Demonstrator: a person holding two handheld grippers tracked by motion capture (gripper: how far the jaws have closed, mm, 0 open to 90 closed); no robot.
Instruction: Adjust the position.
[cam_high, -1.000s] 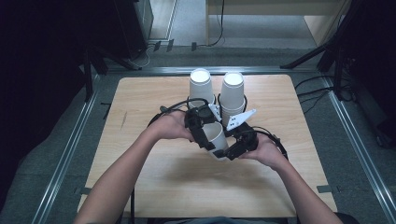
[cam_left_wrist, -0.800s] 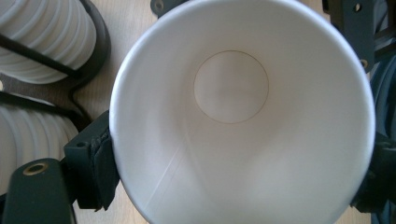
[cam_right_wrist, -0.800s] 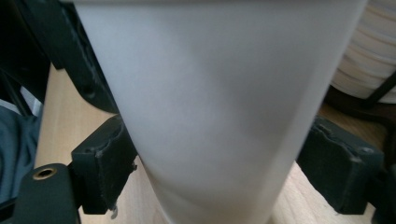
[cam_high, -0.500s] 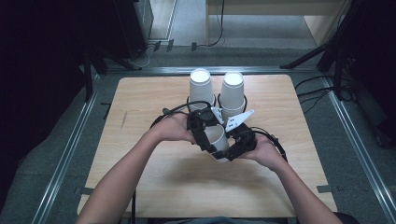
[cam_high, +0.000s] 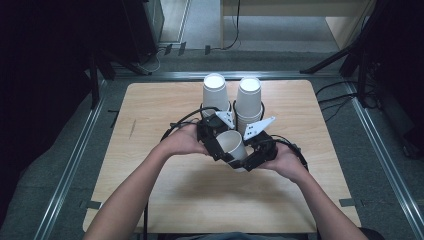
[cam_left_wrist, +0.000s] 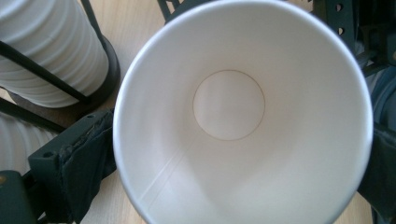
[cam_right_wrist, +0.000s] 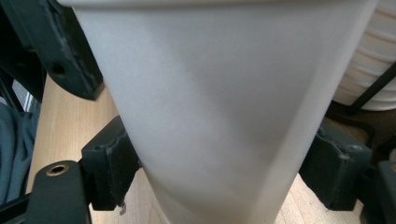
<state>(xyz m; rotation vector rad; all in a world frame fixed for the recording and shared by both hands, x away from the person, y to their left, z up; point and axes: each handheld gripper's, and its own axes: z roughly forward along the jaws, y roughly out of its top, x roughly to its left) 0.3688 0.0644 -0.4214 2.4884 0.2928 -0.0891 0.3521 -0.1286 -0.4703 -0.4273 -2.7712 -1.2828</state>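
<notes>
- The loose paper cup (cam_high: 233, 144) is held just in front of the two cup stacks (cam_high: 248, 102), pulled free, not yet set down.
- The right gripper (cam_high: 248, 161) clamps the cup's lower wall.
- The left gripper (cam_high: 216, 141) has just been opening, its jaws loosely flanking the rim.

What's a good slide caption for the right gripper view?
Right gripper with its jaws on either side of the lower wall of a white paper cup above the wooden table.

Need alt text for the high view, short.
A person's two hands hold a single white paper cup between a left hand-held gripper and a right hand-held gripper over a wooden table. Behind it, two stacks of white cups stand in black wire holders at the table's far side.
</notes>
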